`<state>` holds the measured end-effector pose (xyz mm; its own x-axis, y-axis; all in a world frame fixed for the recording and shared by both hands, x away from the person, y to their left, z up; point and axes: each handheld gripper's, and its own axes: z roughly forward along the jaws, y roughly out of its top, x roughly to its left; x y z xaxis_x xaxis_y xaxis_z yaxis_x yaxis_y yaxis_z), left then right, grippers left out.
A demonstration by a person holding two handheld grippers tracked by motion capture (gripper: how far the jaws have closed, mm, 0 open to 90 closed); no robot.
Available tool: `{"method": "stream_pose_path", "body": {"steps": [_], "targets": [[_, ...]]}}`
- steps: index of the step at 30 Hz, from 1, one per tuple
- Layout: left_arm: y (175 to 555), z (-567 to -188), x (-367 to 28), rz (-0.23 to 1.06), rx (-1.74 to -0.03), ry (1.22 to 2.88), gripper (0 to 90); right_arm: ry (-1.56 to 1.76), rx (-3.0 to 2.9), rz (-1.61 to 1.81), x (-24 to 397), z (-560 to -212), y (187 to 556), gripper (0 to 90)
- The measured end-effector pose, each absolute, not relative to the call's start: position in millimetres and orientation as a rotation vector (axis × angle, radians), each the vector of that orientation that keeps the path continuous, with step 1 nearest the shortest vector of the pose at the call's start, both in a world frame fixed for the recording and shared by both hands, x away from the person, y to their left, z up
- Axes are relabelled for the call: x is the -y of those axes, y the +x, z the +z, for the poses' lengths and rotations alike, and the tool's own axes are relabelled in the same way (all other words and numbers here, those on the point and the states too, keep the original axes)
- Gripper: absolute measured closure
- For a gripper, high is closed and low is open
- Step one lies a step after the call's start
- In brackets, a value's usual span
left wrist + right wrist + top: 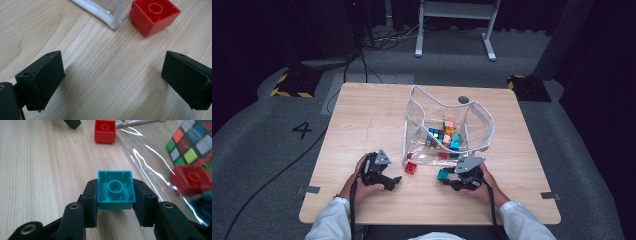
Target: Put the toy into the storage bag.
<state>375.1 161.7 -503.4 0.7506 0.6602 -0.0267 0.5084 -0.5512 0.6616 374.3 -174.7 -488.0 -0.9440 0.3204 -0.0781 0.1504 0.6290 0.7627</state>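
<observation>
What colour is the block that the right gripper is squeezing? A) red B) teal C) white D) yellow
B. In the right gripper view, the right gripper has its two black jaws pressed on either side of a teal block; a red block lies loose on the table farther off.

Surface: a light wooden table (362, 125) is seen, square-topped.
Bag: a clear plastic bag (477, 117) with white trim is laid near the middle.
Loose brick: a red brick (411, 168) is placed just beside the bag's corner.
</observation>
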Motion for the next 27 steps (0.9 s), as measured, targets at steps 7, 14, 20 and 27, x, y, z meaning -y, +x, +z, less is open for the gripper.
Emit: {"method": "stream_pose_path", "body": {"steps": [7,14,20,27], "targets": [[375.2,-503.4,-161.7,0.294,-0.873,2.279,4.6,0.473,-2.648,1.154,203.7,-488.2,367.0,59.3],[375.1,-503.4,-161.7,0.295,-0.873,2.278,4.6,0.519,-2.606,1.176,234.8,-486.0,363.6,59.4],[375.1,-503.2,-161.8,0.295,-0.873,2.280,4.6,0.575,-2.579,1.169,258.7,-482.8,361.9,59.4],[374.9,-503.4,-161.7,0.296,-0.874,2.277,4.6,0.652,-2.532,1.181,284.1,-477.7,360.9,59.4]]}}
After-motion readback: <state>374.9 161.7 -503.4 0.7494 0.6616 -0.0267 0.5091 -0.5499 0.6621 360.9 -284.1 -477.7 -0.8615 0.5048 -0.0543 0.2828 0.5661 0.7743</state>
